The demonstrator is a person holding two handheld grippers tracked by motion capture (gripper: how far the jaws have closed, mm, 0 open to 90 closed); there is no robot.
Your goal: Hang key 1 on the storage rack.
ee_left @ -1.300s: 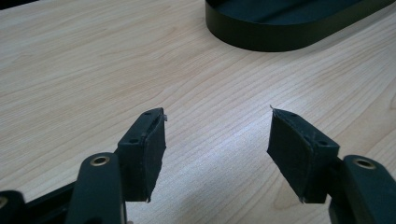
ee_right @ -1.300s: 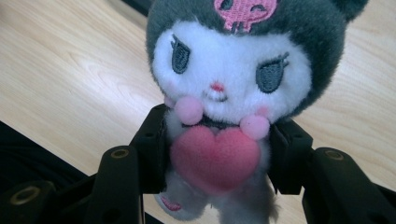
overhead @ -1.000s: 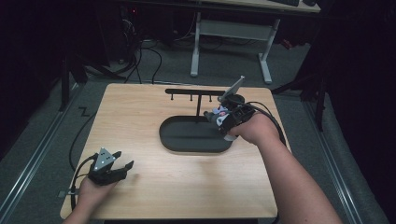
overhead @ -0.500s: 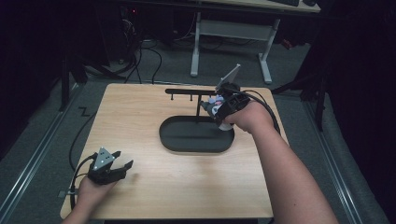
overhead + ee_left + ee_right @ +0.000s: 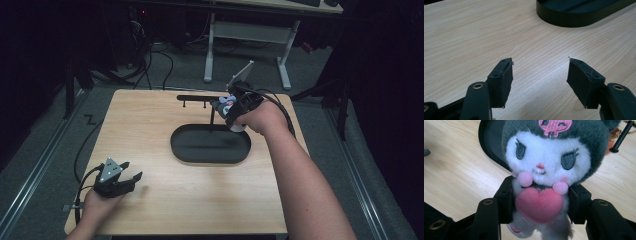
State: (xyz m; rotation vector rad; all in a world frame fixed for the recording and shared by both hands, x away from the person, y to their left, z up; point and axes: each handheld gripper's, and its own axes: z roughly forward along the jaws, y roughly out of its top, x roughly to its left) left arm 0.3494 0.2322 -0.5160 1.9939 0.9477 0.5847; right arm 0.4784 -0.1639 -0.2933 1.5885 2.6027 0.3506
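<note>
Above the far right end of the oval black tray, the right gripper holds a small plush toy off the table. In the right gripper view its jaws press on the toy's body from both sides, about half closed, just under the two pink pom-poms and on either side of the pink heart on its chest. The toy stands upright along the jaws: its long axis runs from the grey feet at the bottom of that view to the grey hood with a pink skull mark at the top, and its white face is turned toward the gripper's camera. In the high view the toy is a small pale and grey spot at the gripper's tip, facing back toward the person's hand.

Just beyond the tray's far edge stands a black rack, a thin horizontal bar with short pegs pointing down, on a post that rises from the tray's far side. The toy hangs close beside the right end of this bar; whether they touch I cannot tell. One black peg shows right beside the toy's head.

Well apart from the tray, near the table's front left corner, the left gripper rests low over bare wood, its jaws wide apart and empty, pointing toward the tray's near rim.
</note>
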